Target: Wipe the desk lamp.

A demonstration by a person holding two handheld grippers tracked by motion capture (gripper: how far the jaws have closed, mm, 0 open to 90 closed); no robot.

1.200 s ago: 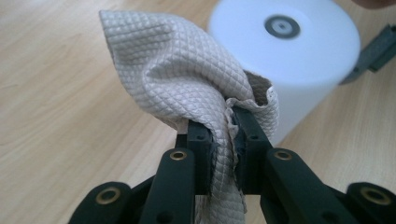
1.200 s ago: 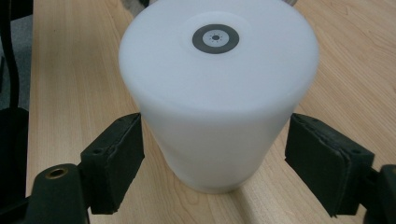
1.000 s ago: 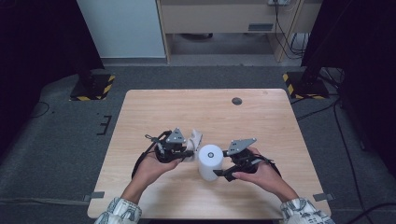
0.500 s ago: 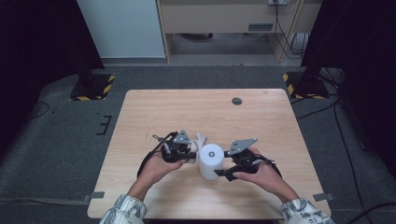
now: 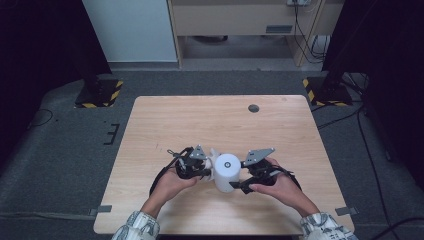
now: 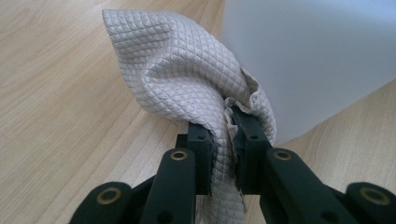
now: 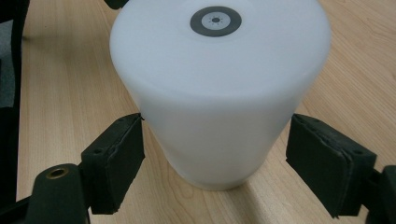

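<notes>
1. The cloth's [image 6: 187, 79] lower end was cut off below the left gripper's [image 6: 223, 140] jaws; from the high view it was mostly hidden behind the left gripper [image 5: 197, 162].
2. The left jaws were clamped tight on the cloth, which bulged up past their tips and touched the cup [image 6: 317, 56].
3. The right gripper's [image 7: 215, 144] jaws stood wide, one on either side of the cup [image 7: 219, 93]; its left pad met the wall, its right stood apart.
4. One wooden table [image 5: 200, 120] stood on grey floor [image 5: 65, 150].
5. One cloth, one cup, two grippers.
</notes>
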